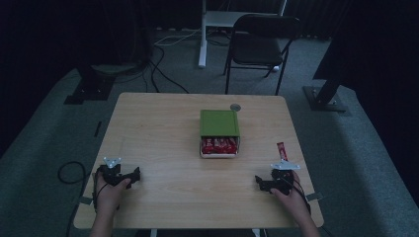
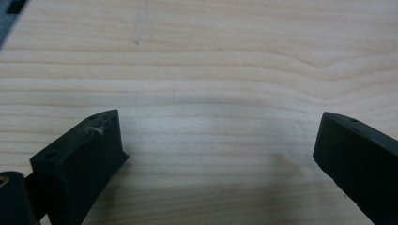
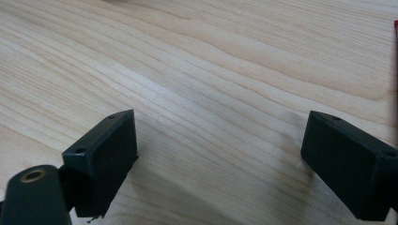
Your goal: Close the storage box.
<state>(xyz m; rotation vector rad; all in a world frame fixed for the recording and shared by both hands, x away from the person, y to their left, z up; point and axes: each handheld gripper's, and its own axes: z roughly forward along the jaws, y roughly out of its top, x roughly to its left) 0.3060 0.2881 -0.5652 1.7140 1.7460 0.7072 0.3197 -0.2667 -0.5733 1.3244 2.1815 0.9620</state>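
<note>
I see a pale wooden counter with clear grain, standing on grey-green carpet in a dim room hung with dark curtains. Behind it stand a black folding chair and a white table leg, with black cables trailing over the floor at the left.

My left gripper rests near the counter's front left corner, held in a hand; its fingers stand wide apart over bare wood. My right gripper sits near the front right edge, its fingers likewise spread with nothing between them.

A green box sits mid-counter, well apart from both grippers, its open front showing red packets inside. One loose red stick packet lies just beyond the right gripper. A small round grey disc lies just behind the box.
</note>
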